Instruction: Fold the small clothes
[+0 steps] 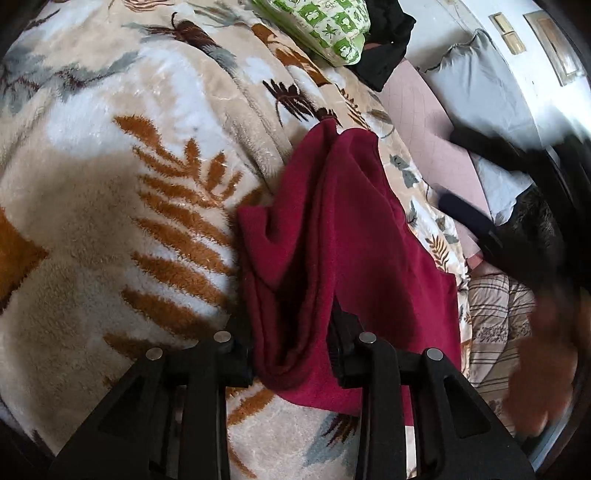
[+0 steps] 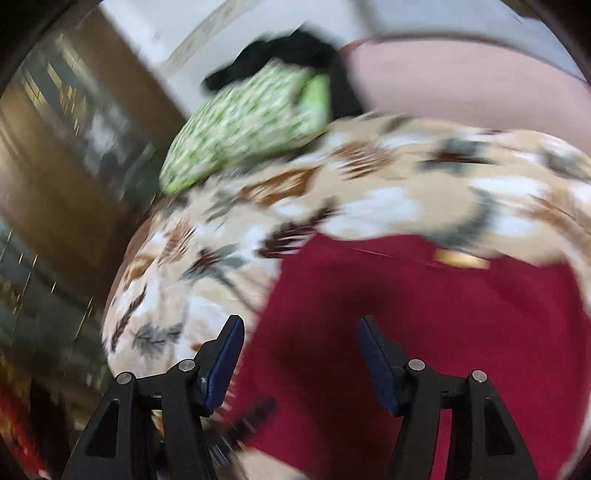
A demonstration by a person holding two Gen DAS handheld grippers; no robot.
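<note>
A plush leaf-patterned blanket [image 1: 110, 206] in cream, rust and grey covers most of the bed, with a pale pink quilted cover [image 1: 436, 140] showing along its far side and a grey-white pillow [image 1: 476, 85] against the wall beyond. On the blanket, toward that pink edge, lies the dark red fleece garment [image 1: 332, 236], bunched into long folds that run away from the left gripper [image 1: 295, 354]. Near the far end of the bed sits a green-and-white printed bundle [image 1: 325, 22] with a black cloth [image 1: 388, 40] heaped just behind it. The left gripper's fingers stand close together around a thick gathered fold of the red garment: the fleece fills the gap between them and drapes over the right finger [image 1: 341, 332], so they have a hold on it. The right gripper [image 2: 301, 354] hangs above the same red garment [image 2: 424, 332], its view smeared by motion; its blue-padded fingers [image 2: 225, 365] are spread well apart with nothing between them, the left one over the garment's edge where it meets the blanket [image 2: 388, 177], the right one over red cloth. A small tan label [image 2: 461, 260] shows on the garment near its far edge.
</note>
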